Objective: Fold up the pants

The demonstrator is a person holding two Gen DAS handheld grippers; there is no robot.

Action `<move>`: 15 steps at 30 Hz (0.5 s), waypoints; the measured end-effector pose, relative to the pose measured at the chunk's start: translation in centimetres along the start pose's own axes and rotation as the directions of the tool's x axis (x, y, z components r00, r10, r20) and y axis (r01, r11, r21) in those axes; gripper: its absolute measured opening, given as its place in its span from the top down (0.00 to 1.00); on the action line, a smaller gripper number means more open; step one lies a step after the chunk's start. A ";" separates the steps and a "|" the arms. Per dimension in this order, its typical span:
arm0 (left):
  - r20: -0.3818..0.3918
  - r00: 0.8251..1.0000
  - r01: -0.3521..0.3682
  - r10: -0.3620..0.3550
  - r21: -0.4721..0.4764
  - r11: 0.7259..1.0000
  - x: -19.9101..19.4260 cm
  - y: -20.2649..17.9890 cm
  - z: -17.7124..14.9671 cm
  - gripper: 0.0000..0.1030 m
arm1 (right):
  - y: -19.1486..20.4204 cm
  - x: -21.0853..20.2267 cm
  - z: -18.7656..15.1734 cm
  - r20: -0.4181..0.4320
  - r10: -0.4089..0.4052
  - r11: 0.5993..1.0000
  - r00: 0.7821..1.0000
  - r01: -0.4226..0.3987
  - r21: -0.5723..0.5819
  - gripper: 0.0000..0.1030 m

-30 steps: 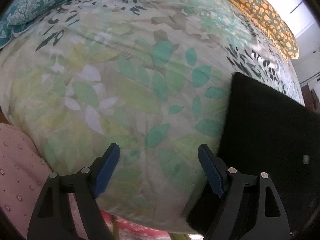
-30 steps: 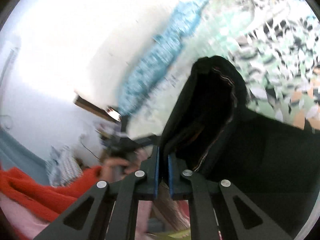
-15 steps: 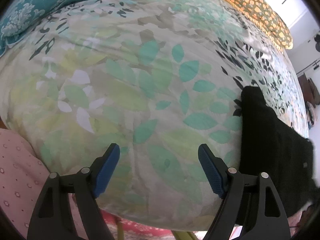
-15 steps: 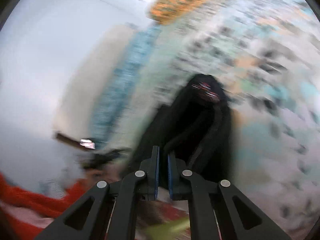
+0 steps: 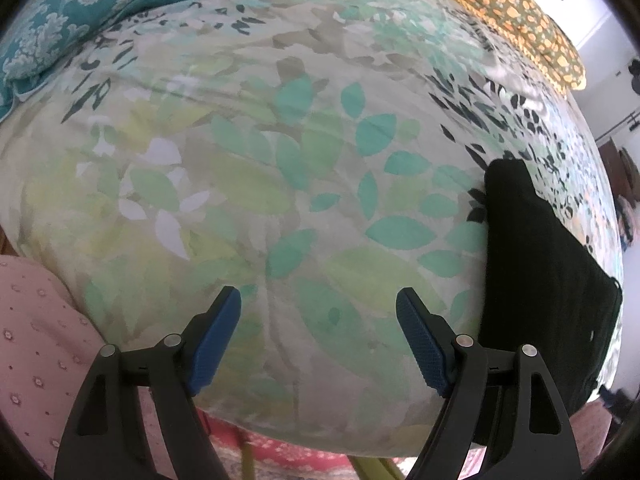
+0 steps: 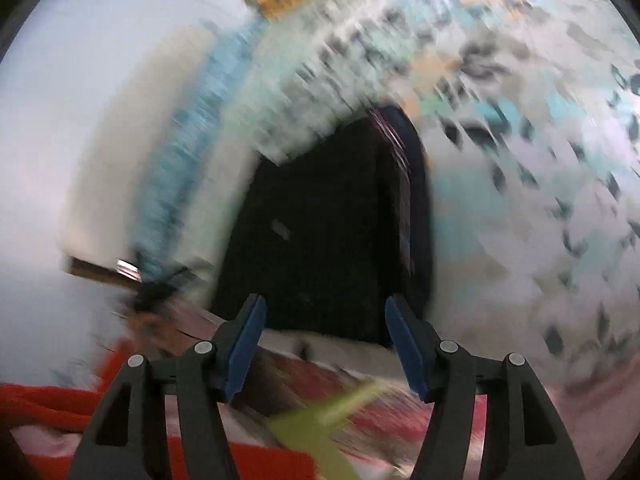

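The black pants (image 5: 536, 280) lie folded in a long dark block on the leaf-print bedspread (image 5: 280, 152), at the right of the left wrist view. My left gripper (image 5: 318, 312) hangs open over bare bedspread, to the left of the pants, with nothing between its blue pads. In the blurred right wrist view the pants (image 6: 332, 232) lie flat just beyond my right gripper (image 6: 322, 320). Its jaws are opening and nothing is between them. A thin pale seam runs along the pants' right edge.
A teal flowered cushion (image 5: 80, 12) lies at the bed's far left and an orange patterned one (image 5: 520, 16) at the far right. Pink dotted cloth (image 5: 32, 344) sits below the bed's near edge. Red fabric (image 6: 48, 404) fills the lower left of the right wrist view.
My right gripper was shut on a raised fold of the pants; it swung over and down, then let go. The pants now lie flat and take less room in the left wrist view.
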State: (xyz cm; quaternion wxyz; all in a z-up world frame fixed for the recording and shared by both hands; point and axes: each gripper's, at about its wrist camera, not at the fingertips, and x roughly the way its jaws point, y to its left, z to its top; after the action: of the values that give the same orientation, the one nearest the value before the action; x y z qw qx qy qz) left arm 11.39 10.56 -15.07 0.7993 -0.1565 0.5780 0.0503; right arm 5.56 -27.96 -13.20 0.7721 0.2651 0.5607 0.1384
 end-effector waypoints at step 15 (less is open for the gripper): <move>-0.021 1.000 0.000 0.000 -0.013 1.000 0.4 0.1 0.0 0.21 | 4.9 -0.9 1.4 0.123 -0.121 0.966 0.985 0.145 -0.212 0.90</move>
State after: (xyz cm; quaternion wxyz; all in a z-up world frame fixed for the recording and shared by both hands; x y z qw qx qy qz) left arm 11.47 10.60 -15.49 0.7922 -0.1623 0.5860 0.0522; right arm 6.98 -24.81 -9.38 0.8337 0.1467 0.5155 0.1329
